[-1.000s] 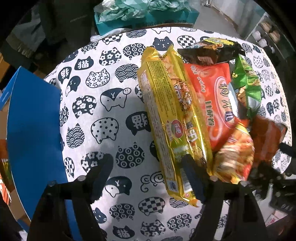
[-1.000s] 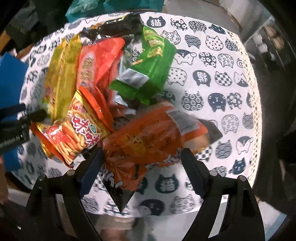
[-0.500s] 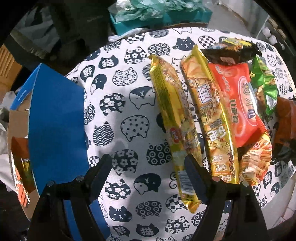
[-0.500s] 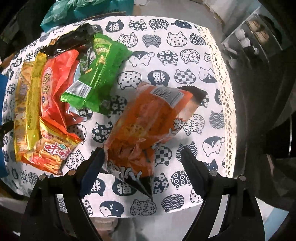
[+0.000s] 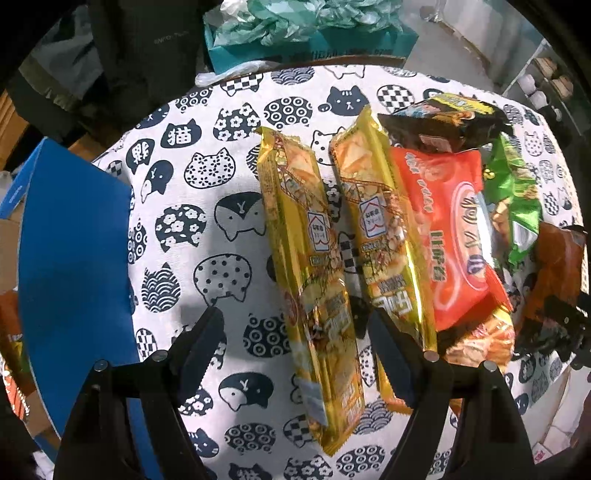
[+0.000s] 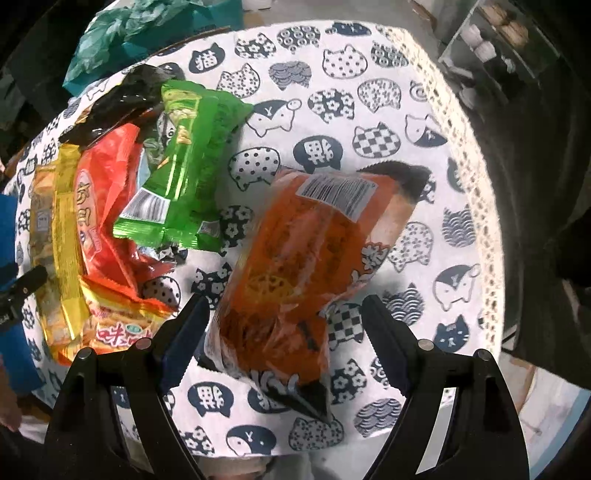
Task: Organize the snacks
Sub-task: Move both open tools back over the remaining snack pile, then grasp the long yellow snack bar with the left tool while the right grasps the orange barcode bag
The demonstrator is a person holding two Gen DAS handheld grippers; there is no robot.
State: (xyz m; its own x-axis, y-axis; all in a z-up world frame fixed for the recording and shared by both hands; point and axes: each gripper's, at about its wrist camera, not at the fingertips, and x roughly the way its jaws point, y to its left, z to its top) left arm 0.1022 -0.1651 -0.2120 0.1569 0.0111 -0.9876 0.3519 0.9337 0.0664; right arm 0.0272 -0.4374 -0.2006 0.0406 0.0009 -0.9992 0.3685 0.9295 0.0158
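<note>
Two long gold snack packs lie side by side on the cat-print cloth. My left gripper is open, with the left gold pack lying between its fingers; the right gold pack is beside it. Further right lie a red bag, a black bag, a green bag and a small orange stick-snack bag. My right gripper is open, and a large orange bag lies loose between its fingers. The green bag and red bag lie to its left.
A blue cardboard box stands open at the table's left side. A teal box of green plastic sits behind the table. The lace edge of the cloth runs along the right, with a dark drop beyond.
The left gripper has moved in over the left gold pack, which now lies apart from the other. The orange bag lies further right, away from the pile.
</note>
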